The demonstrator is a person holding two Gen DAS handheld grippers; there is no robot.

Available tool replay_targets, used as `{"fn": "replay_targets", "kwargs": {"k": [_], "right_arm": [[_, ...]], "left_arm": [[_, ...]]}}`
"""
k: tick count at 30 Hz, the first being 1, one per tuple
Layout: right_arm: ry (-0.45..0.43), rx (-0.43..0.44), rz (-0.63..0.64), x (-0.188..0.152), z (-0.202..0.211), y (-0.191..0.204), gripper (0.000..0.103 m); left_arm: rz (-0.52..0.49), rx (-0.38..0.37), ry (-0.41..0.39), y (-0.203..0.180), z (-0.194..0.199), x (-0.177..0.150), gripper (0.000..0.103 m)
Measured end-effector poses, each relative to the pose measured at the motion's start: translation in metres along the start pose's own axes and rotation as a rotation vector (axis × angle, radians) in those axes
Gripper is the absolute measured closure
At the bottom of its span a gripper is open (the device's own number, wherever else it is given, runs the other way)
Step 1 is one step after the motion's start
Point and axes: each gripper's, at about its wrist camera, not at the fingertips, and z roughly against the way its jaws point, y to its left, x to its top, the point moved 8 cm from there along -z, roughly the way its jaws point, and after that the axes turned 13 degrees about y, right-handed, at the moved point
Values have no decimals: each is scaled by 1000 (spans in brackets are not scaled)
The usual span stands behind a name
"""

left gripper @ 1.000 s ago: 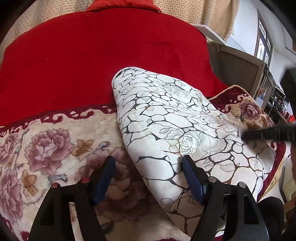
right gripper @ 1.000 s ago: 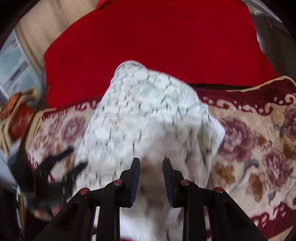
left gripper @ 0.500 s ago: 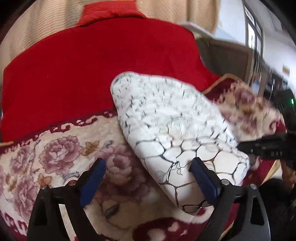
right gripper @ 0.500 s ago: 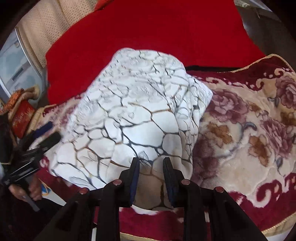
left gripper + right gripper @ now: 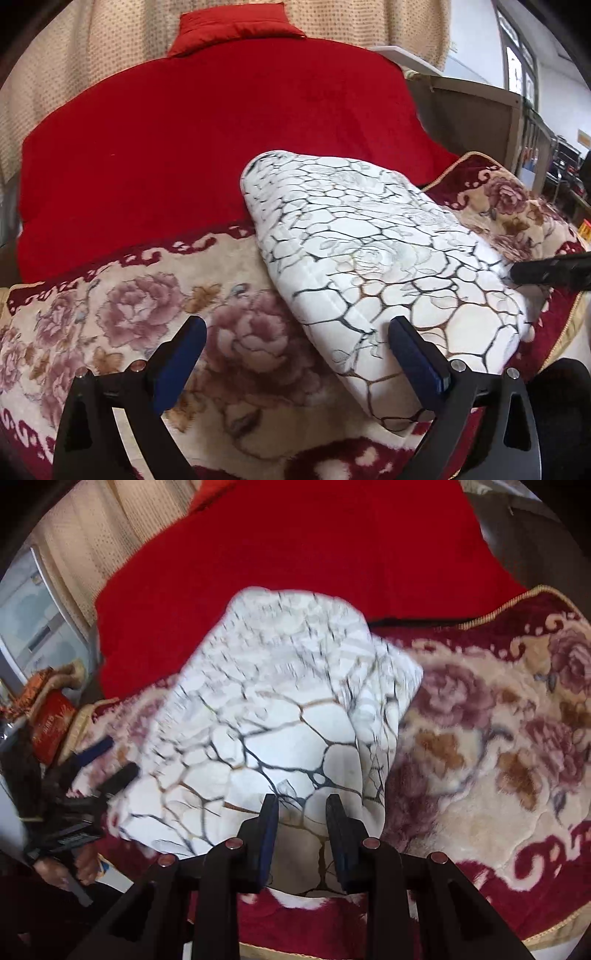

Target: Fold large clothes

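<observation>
- I see the folded white garment (image 5: pixel 373 258) lying on the floral blanket (image 5: pixel 122 314), its far end over the red cover (image 5: pixel 207 140).
- My left gripper (image 5: pixel 295 354): fingers have just spread wide, nothing pinched; the garment's near edge sits between them, untouched by the pads.
- My right gripper (image 5: pixel 302 830): fingers narrow, clamped on the garment's near edge, cloth bunched between them.
</observation>
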Motion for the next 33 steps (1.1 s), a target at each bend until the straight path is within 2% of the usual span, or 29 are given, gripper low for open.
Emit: {"fn": "replay_targets", "kwargs": {"k": [4,7,9,15,19,22,24,27,29,33], "right_arm": [[-26,7,-13,5,2,-2,73],[71,4,-52,-5,-39,-10,72],[68,18,-62,-7,-54,-14,72],[33,37,-53,-3,-30,-14,72],[-41,96,-66,7,-6,-12,72],[-58,70,-49,20,-9,-4,72],[-32,45,-63,24,-20,-4,72],[49,64,-117,28,-51,-14,63],[32,59,-138,30,-55,-17,48],[35,53,-133,44,-45,-15,47]], "left_arm": [[20,21,-3,5,0,0,4],[25,36,5,9,-1,-3,4],[21,49,11,9,-5,-3,4],[4,77,9,10,-7,-3,4],[7,78,10,8,-7,-3,4],[8,79,10,8,-7,-4,4],[9,77,11,7,-7,-5,4],[7,73,14,7,-9,-5,3],[10,74,15,8,-9,-5,4],[49,81,11,17,-10,0,4]]}}
